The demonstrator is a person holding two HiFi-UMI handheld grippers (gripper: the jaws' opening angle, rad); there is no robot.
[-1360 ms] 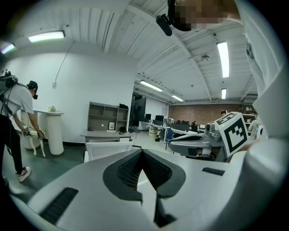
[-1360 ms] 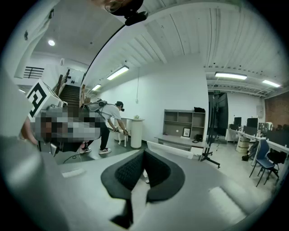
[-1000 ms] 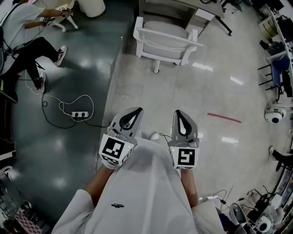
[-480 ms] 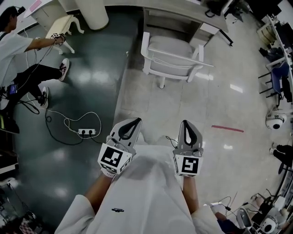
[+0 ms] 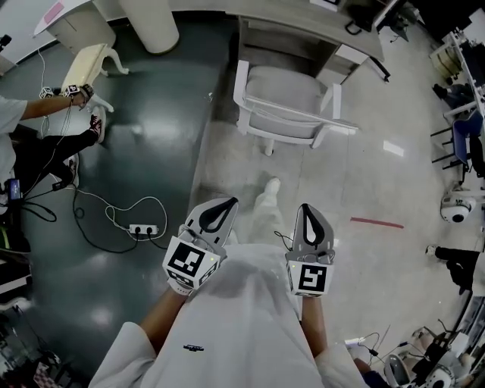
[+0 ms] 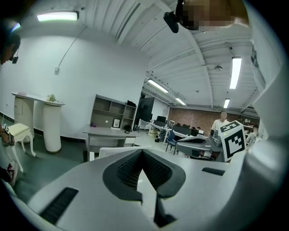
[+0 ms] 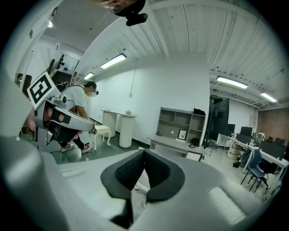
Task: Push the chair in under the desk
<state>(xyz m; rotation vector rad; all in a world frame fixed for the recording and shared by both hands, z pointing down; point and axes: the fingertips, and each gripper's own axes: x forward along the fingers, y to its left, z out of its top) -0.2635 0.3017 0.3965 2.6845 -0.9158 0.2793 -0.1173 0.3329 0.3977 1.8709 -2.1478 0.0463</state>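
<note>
While the chair [image 5: 292, 106] stands on the pale floor [image 5: 356, 174] just short of the counter [image 5: 303, 19], seat toward it and not yet tucked under, its back faces the person. The top rail runs across the head view on a slight slant, the right end nearer. It lies straight ahead of both tools and well apart from them, bare floor between. The right tool [image 5: 305, 210] lines up almost with the middle of the rail, so I judge it the nearer; the left tool [image 5: 224, 204] sits off toward the chair's left arm. Both are pinched fully together with nothing in them. Only the head view gives that gap, plus a power strip [image 5: 136, 227] on the dark floor to the left. The left gripper view adds a shelf unit [image 6: 110, 115] behind the counter, and the right gripper view a seated person [image 7: 79, 113].
</note>
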